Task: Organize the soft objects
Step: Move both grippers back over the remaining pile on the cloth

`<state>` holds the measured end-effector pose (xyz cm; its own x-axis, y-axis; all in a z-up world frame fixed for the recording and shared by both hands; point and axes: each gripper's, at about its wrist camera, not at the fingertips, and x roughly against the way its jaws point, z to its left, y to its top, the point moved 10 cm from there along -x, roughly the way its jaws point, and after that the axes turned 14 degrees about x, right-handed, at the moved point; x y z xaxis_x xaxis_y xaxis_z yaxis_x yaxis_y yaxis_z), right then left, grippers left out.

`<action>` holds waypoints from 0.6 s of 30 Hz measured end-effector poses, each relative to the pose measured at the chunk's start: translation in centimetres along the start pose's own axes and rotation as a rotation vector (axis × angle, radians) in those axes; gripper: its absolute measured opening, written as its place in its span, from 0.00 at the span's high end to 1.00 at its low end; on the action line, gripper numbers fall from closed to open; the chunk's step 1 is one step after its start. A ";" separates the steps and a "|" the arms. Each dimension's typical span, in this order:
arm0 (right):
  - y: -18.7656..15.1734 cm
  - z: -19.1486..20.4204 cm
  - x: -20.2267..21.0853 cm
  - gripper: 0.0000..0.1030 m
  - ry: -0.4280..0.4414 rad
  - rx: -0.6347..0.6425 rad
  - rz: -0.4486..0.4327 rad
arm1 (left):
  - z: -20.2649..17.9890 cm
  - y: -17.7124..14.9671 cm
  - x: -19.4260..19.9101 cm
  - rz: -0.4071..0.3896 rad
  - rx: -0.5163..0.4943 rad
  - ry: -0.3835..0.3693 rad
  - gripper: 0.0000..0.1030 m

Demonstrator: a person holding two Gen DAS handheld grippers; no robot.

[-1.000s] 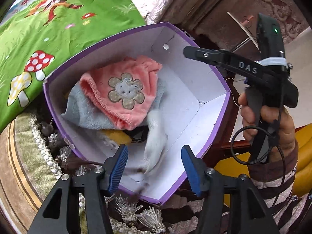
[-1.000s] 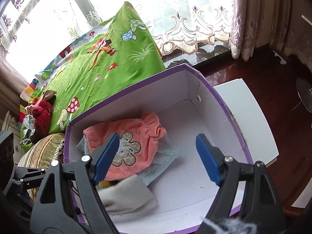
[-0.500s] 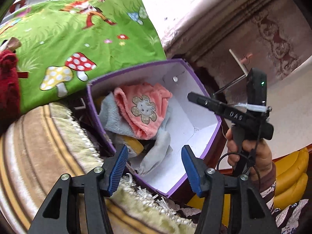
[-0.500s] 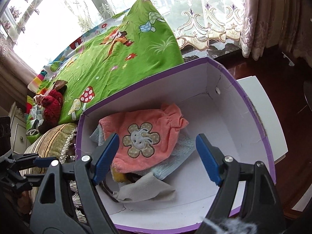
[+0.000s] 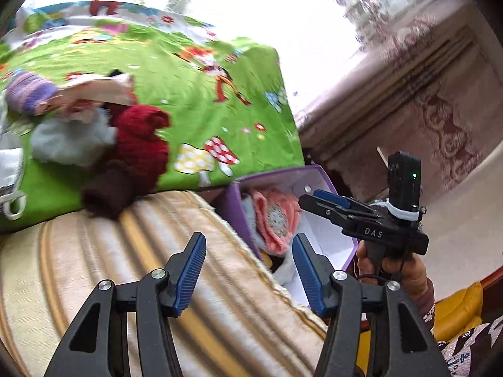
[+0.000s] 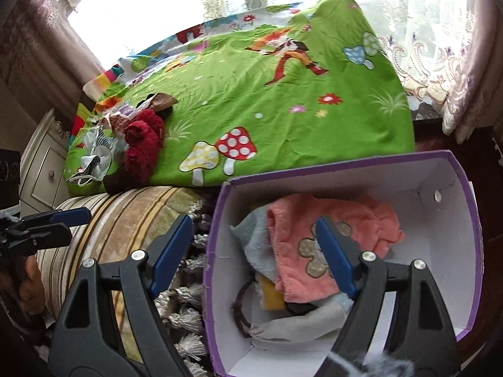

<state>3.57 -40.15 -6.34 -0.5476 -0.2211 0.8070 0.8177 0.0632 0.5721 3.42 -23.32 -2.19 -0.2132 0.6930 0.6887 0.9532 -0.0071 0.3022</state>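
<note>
Left wrist view: left gripper (image 5: 248, 270) released, nothing between its blue pads, now over the striped beige velvet cushion (image 5: 94, 270) rather than over the purple-rimmed white cardboard box (image 5: 314, 176) as 1 second ago. Box now off to the right and farther away. Swung toward the pile of soft items (image 5: 94, 125) on the green cartoon-print bedsheet (image 5: 220, 110): dark red knitted piece, pale blue cloth, purple knit, brown knit at the pile's near edge. Heavy blur, so individual items hard to separate. Right gripper (image 5: 323, 198) visible side-on in a person's hand, over the box; jaw gap not readable from this angle.

Right wrist view: right gripper (image 6: 254, 248) wide apart, empty, straddling the box's left wall (image 6: 213, 251); shifted left compared with 1 second ago. Inside the box: pink fleece cloth with flower applique (image 6: 339, 235) on top of a light blue fleece, a yellow item, a grey cloth and a dark hair band. Left gripper (image 6: 47, 223) at the left edge, over the cushion.

Reading: grey cloth deposit looks finished, both hands leaving the box, likely next pick from the bed pile. Roughly midway; several items still on the sheet.
</note>
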 end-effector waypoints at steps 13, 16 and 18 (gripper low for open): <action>4.9 8.2 -2.5 0.19 0.056 0.172 0.019 | 8.4 4.5 8.8 -0.199 0.162 0.019 0.43; 6.0 9.6 -3.0 0.19 0.063 0.205 0.021 | 10.4 5.8 10.8 -0.244 0.189 0.034 0.43; 6.8 10.8 -3.3 0.19 0.070 0.235 0.019 | 11.8 6.9 11.7 -0.263 0.203 0.055 0.43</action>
<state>8.97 -28.53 -3.53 -0.5125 -0.2844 0.8103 0.7595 0.2903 0.5822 10.03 -6.77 0.23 -0.4637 0.6117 0.6409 0.8859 0.3142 0.3411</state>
